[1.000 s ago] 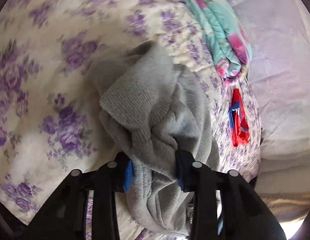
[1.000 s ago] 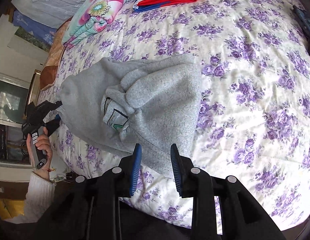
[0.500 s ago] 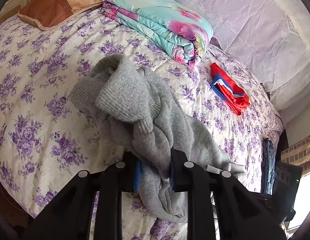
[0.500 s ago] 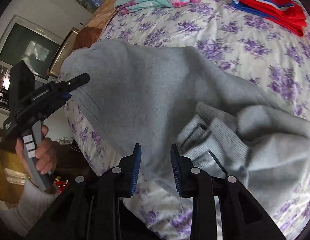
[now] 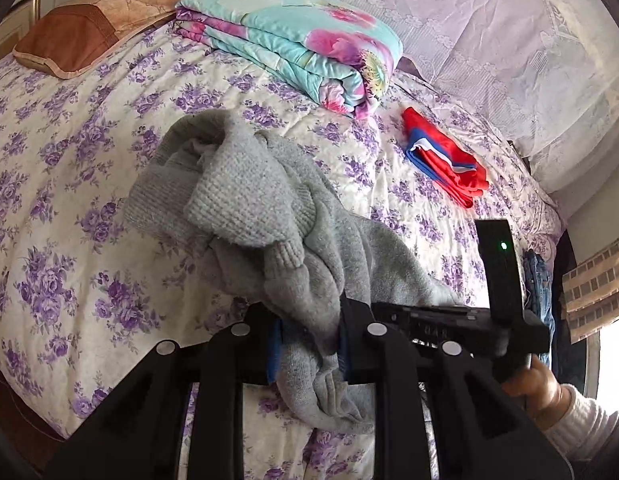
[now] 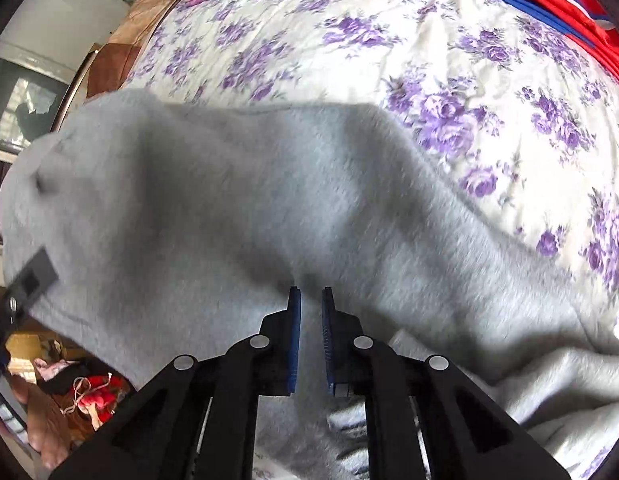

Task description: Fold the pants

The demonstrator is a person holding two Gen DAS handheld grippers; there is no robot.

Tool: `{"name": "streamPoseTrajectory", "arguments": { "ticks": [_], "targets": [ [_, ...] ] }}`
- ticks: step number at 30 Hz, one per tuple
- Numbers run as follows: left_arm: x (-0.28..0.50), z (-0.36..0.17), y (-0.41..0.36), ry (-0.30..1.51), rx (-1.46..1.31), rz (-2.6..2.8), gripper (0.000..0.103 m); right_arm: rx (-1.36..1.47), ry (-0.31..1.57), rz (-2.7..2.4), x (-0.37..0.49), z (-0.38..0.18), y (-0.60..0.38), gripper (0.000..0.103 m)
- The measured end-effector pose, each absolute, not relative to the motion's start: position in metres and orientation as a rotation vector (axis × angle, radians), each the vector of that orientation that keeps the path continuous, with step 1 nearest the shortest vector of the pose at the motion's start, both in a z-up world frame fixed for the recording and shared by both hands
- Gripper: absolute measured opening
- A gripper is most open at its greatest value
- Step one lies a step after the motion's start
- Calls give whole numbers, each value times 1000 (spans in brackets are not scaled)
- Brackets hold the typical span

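The grey fleece pants (image 5: 253,196) lie bunched on the floral bedspread (image 5: 69,184). My left gripper (image 5: 307,344) is shut on a thick fold of the pants near the bed's near edge, and lifts it. In the right wrist view the pants (image 6: 237,208) stretch wide across the frame, blurred. My right gripper (image 6: 309,316) has its blue pads a narrow gap apart at the lower edge of the cloth; whether cloth sits between them is unclear. The right gripper also shows in the left wrist view (image 5: 461,320), close beside the left one.
A folded floral quilt (image 5: 305,36) and a brown pillow (image 5: 105,12) lie at the bed's far end. A folded red and blue garment (image 5: 445,160) lies to the right, also in the right wrist view (image 6: 557,12). Curtained wall behind. The other gripper (image 6: 25,288) shows at left.
My right gripper moved in close to the pants, with its pads narrower. The left gripper pulled its fold slightly higher and the two grippers came closer together.
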State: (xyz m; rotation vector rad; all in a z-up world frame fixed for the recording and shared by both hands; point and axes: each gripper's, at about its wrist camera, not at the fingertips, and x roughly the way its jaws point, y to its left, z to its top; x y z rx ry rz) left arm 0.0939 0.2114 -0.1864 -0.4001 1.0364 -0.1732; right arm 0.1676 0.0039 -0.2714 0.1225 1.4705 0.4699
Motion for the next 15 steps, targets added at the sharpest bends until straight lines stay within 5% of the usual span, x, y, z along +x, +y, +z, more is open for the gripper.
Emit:
{"name": "streamPoseTrajectory", "arguments": {
  "ticks": [8, 15],
  "targets": [
    [93, -163, 161, 1027, -152, -259, 20, 178, 1477, 511, 175, -259, -11, 11],
    [59, -145, 67, 991, 85, -575, 15, 293, 1272, 269, 118, -185, -169, 11]
  ]
}}
